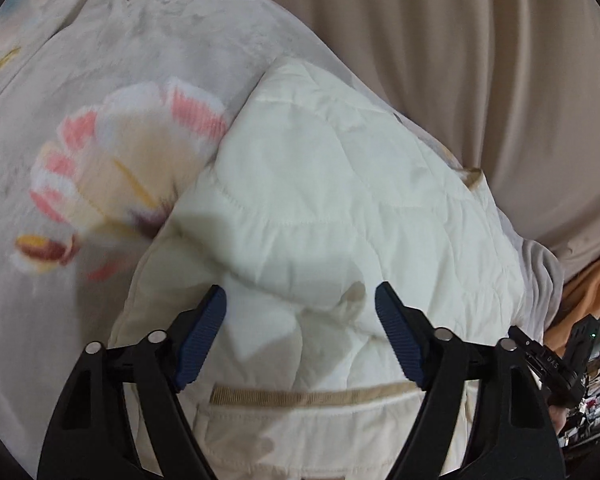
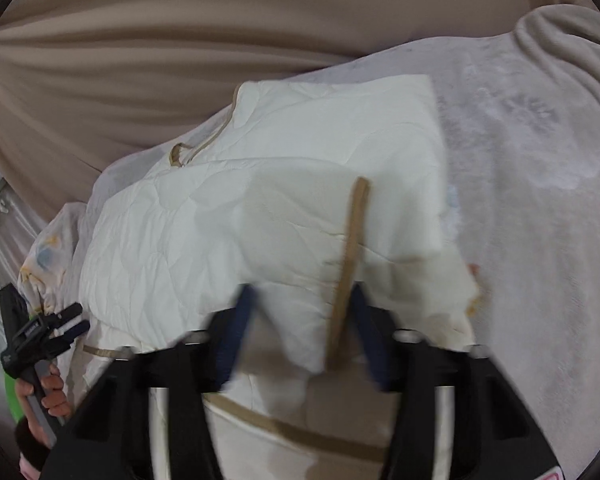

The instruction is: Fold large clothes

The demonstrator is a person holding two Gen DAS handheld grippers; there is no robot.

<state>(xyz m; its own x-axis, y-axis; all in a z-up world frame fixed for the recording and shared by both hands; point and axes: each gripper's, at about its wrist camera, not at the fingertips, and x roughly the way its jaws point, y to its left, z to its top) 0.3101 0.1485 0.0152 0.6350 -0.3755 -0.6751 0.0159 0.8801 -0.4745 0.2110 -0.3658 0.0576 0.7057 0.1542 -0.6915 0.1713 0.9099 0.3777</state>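
A cream quilted jacket (image 1: 320,208) with tan trim lies partly folded on a grey flowered blanket (image 1: 100,112). My left gripper (image 1: 300,312) is open just above the jacket, with its blue fingers (image 1: 202,336) on either side of a fold and nothing between them. In the right wrist view the jacket (image 2: 260,208) fills the middle. My right gripper (image 2: 300,312) is open, blurred by motion, with a flap edged in tan trim (image 2: 348,264) hanging between its fingers. The left gripper also shows in the right wrist view (image 2: 56,328), held by a hand.
Beige curtains (image 1: 460,60) hang behind the bed. The blanket (image 2: 540,240) stretches to the right of the jacket. An orange cloth (image 1: 592,292) and clutter lie at the right edge of the left wrist view. A second patterned cloth (image 2: 48,264) lies at the bed's left side.
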